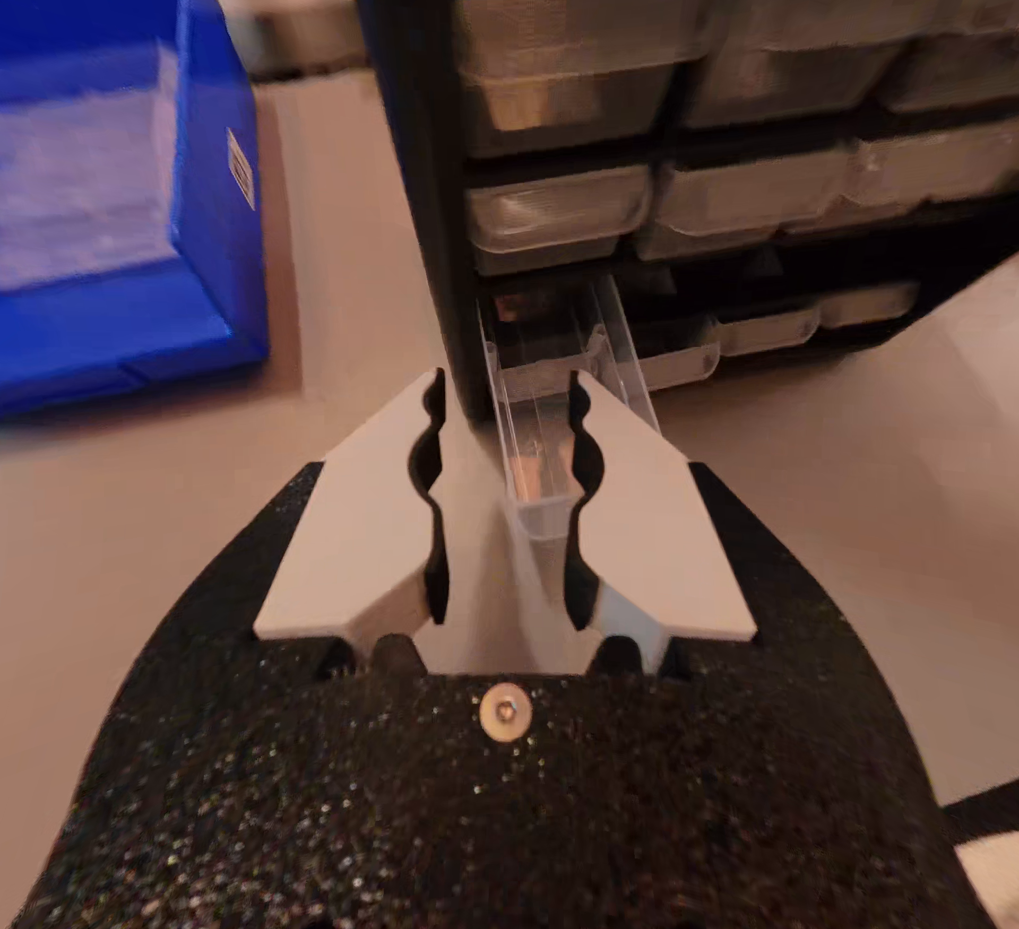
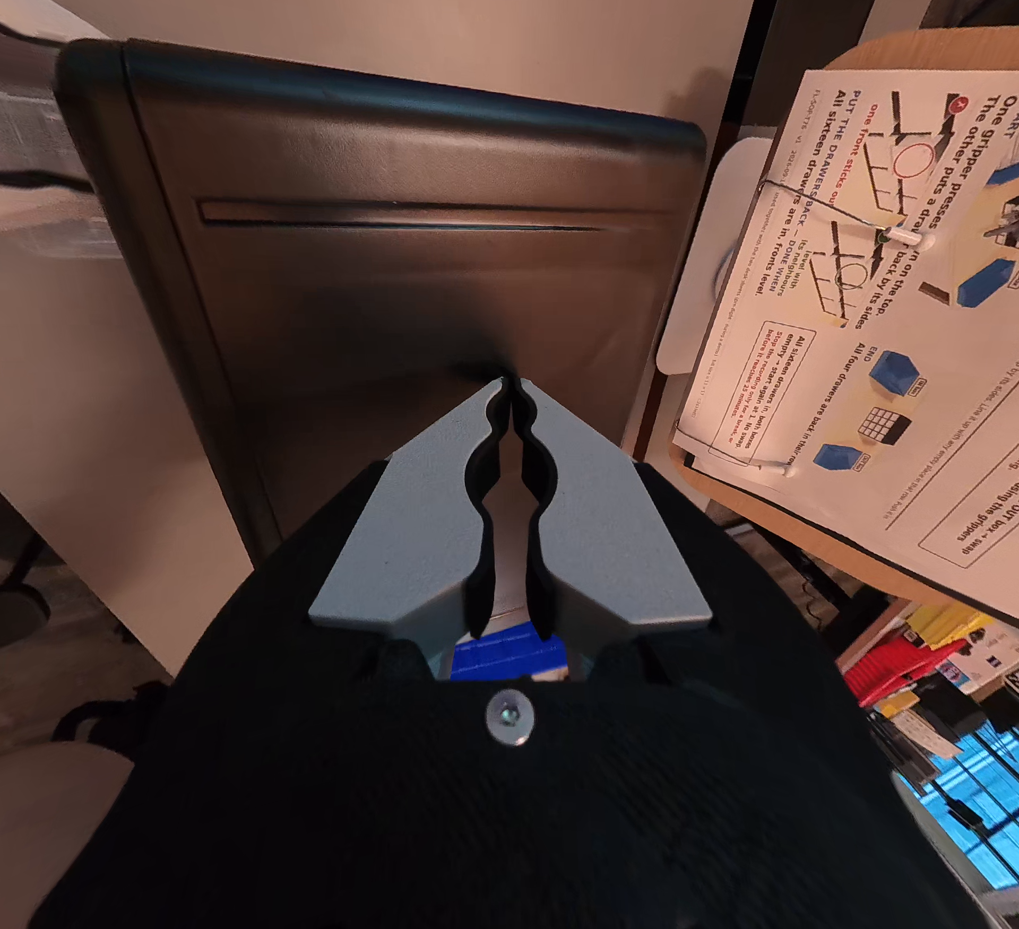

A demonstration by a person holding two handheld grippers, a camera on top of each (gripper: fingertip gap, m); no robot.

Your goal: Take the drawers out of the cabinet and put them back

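Beige table (image 1: pixel 353 241); left gripper (image 1: pixel 507 379) jaws apart around clear drawer (image 1: pixel 551 439).

Cabinet (image 1: pixel 419 186) frame is black w/ clear, colourless drawers; the pulled-out drawer (image 1: pixel 529 439) is see-thru too. Bin (image 1: pixel 209 241) beside it is bright blue, tabletop (image 1: pixel 353 219) pale beige. Left gripper (image 1: pixel 506 384): white fingers, black wavy pads, speckled black body; right gripper (image 2: pixel 508 383): grey fingers, matte black body.

The left gripper (image 1: pixel 506 379), with white wedge-shaped fingers (image 1: pixel 353 511) lined in wavy black pads on a speckled black body, stands with its jaws parted. The right gripper (image 2: pixel 510 380), with grey fingers (image 2: pixel 413 511) on a plain black body, has its fingertips touching.
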